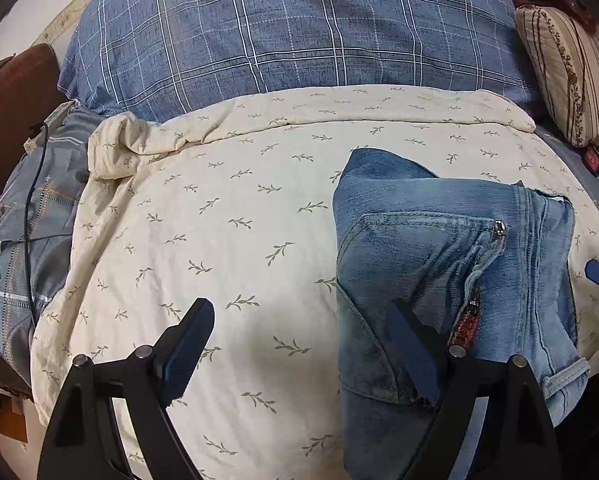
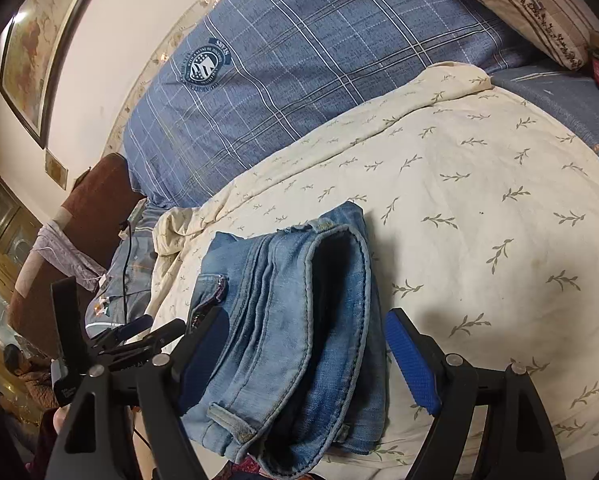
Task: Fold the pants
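Two grippers, both spread wide, nothing held. Left gripper hangs low over the quilt; its right finger sits over the jeans' edge, its left finger over bare quilt. Right gripper straddles the jeans, fingers apart on either side of the bundle, waistband opening facing the camera; contact with the cloth cannot be told.

Jeans folded into a compact stack, lying on the cream quilt, on its right part in the left view. Pocket, zipper and belt loop visible on top. Faded blue denim.

Quilt: cream, small leaf-sprig print, wrinkled, bunched at its far-left corner. It covers the middle of the bed. Behind the quilt, a big blue plaid pillow with a round crest logo. Right of the quilt, a striped beige floral pillow, a red box just by it. Left of the quilt, grey-blue sheet with a black cable across it, and a brown headboard-like cushion beyond.

Room in the right view: cream wall behind the quilt, dark-framed picture on it, wooden cabinet with glass doors far left. Left gripper also shows there, left of the jeans.
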`<state>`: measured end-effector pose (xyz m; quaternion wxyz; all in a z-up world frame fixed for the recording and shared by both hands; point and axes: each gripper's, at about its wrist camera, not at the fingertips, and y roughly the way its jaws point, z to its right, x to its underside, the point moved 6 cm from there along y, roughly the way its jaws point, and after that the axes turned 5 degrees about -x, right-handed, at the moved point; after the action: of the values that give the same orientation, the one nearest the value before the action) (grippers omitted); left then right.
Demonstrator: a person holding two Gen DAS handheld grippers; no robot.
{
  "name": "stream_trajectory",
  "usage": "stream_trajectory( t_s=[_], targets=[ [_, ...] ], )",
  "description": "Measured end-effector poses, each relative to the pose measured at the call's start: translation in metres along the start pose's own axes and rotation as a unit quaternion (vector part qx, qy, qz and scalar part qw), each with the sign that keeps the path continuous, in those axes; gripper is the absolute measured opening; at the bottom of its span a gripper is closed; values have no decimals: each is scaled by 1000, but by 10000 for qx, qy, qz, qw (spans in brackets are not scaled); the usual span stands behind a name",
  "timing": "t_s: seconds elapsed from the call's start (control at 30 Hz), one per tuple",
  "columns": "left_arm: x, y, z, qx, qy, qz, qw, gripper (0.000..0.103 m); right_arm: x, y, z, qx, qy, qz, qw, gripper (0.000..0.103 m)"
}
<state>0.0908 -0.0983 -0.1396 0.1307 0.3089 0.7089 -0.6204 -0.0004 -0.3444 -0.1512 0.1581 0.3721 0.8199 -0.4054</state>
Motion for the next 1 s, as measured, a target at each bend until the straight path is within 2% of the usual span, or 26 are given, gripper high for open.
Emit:
stream_trajectory(
  t_s=[0.53,0.7,0.9,1.0],
  targets=[
    [-4,9,-5,212,-191,-33,9996,90,2,14,1,68,-1,-226,9997,83],
    [-10,4,-8,464,-283,-3,9985,90,3,19,2,86,19,-303,9995,83],
    [-4,18,-11,803,-422,-292,9954,90,7,22,3,129,18,-404,9991,83],
    [-2,21,-11,1090,-466,-347,9923,90,9,26,6,188,17,-504,9986,83]
  ],
)
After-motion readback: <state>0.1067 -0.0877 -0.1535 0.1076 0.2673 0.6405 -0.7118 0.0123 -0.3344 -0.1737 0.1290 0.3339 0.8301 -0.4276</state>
